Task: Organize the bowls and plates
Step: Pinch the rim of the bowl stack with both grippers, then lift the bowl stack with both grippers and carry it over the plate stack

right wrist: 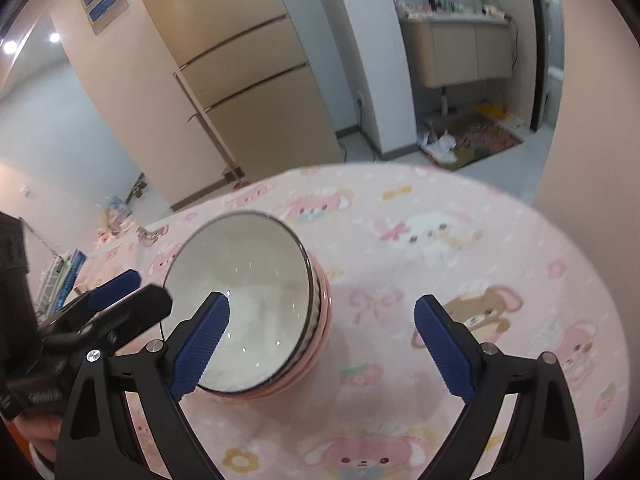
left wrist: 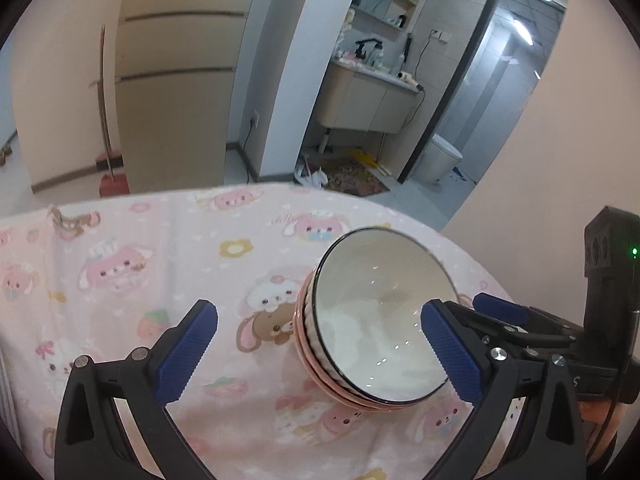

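A white bowl with a dark rim [left wrist: 380, 316] sits nested on top of pink bowls or plates [left wrist: 304, 344] on the table with the pink cartoon cloth [left wrist: 140, 280]. My left gripper [left wrist: 320, 356] is open, its right finger [left wrist: 450, 352] in front of the bowl's right side. The stack also shows in the right wrist view [right wrist: 248, 300], pink pieces below [right wrist: 320, 328]. My right gripper [right wrist: 320, 344] is open, its left finger [right wrist: 200, 344] over the bowl's near rim. Each gripper shows in the other's view, at the right edge [left wrist: 500, 312] and at the left edge [right wrist: 116, 292].
The round table's far edge [right wrist: 400, 168] drops to a grey floor. Beyond stand a beige refrigerator [right wrist: 240, 60], a white pillar [left wrist: 296, 60], a vanity cabinet [left wrist: 364, 100] and a toilet [left wrist: 440, 156]. A peach wall [left wrist: 560, 160] is close on the right.
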Motion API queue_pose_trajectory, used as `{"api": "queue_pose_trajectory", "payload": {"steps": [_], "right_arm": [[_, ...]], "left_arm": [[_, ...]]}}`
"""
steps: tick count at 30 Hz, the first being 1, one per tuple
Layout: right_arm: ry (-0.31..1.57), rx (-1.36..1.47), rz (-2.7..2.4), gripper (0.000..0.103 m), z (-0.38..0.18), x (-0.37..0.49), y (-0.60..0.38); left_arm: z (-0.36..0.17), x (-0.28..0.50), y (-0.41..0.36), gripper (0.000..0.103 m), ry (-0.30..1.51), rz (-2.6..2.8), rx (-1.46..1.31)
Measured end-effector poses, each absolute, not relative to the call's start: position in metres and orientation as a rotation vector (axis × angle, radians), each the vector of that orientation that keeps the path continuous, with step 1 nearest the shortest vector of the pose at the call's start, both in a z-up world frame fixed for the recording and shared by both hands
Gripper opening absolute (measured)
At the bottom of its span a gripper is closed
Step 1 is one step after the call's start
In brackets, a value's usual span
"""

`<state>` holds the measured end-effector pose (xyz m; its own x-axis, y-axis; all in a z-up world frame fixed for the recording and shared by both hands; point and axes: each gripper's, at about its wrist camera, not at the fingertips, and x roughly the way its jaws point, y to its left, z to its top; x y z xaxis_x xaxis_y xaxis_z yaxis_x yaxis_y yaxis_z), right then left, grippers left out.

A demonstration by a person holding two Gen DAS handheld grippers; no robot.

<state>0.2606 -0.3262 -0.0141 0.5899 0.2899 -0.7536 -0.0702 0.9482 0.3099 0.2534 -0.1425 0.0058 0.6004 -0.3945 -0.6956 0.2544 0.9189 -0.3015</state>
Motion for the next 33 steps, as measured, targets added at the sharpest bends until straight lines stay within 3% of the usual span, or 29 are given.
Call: {"api": "queue_pose_trajectory", "payload": {"steps": [4, 7, 11, 16, 18, 19, 20, 21, 24, 28, 30, 33], "right_arm": [[0.978, 0.275, 0.243, 0.091, -0.03, 0.266, -0.327], [1.01, 0.318, 0.269, 0.087, -0.039, 0.268, -0.326], [1.024, 0.303, 0.272, 0.079, -0.043, 0.268, -0.32], [1.024, 0.391, 0.248, 0.07, -0.047, 0.272, -0.328], [1.038, 0.454, 0.279, 0.064, -0.051, 0.275, -0.329], [1.049, 0.484, 0.294, 0.058, -0.053, 0.276, -0.329], [1.06, 0.507, 0.301, 0.054, -0.056, 0.278, -0.329], [1.071, 0.522, 0.303, 0.051, -0.058, 0.28, -0.328], [1.105, 0.568, 0.308, 0.039, -0.064, 0.285, -0.325], [1.103, 0.614, 0.294, 0.041, -0.066, 0.289, -0.323], [1.111, 0.66, 0.318, 0.045, -0.072, 0.291, -0.324], [1.126, 0.738, 0.347, 0.044, -0.08, 0.292, -0.332]], "left_arm": [[-0.009, 0.263, -0.143, 0.088, 0.916, -0.37, -0.17], [-0.016, 0.267, -0.142, 0.087, 0.944, -0.361, -0.172], [-0.024, 0.274, -0.142, 0.075, 1.003, -0.377, -0.192], [-0.033, 0.283, -0.148, 0.075, 1.06, -0.367, -0.192], [-0.038, 0.289, -0.149, 0.065, 1.082, -0.384, -0.227], [-0.04, 0.292, -0.15, 0.05, 1.098, -0.395, -0.243], [-0.042, 0.296, -0.151, 0.041, 1.115, -0.423, -0.275], [-0.043, 0.298, -0.152, 0.039, 1.128, -0.44, -0.296], [-0.042, 0.302, -0.155, 0.039, 1.151, -0.433, -0.3], [-0.042, 0.302, -0.155, 0.04, 1.148, -0.43, -0.319], [-0.05, 0.305, -0.155, 0.046, 1.186, -0.459, -0.366], [-0.058, 0.312, -0.145, 0.048, 1.234, -0.48, -0.464]]}}
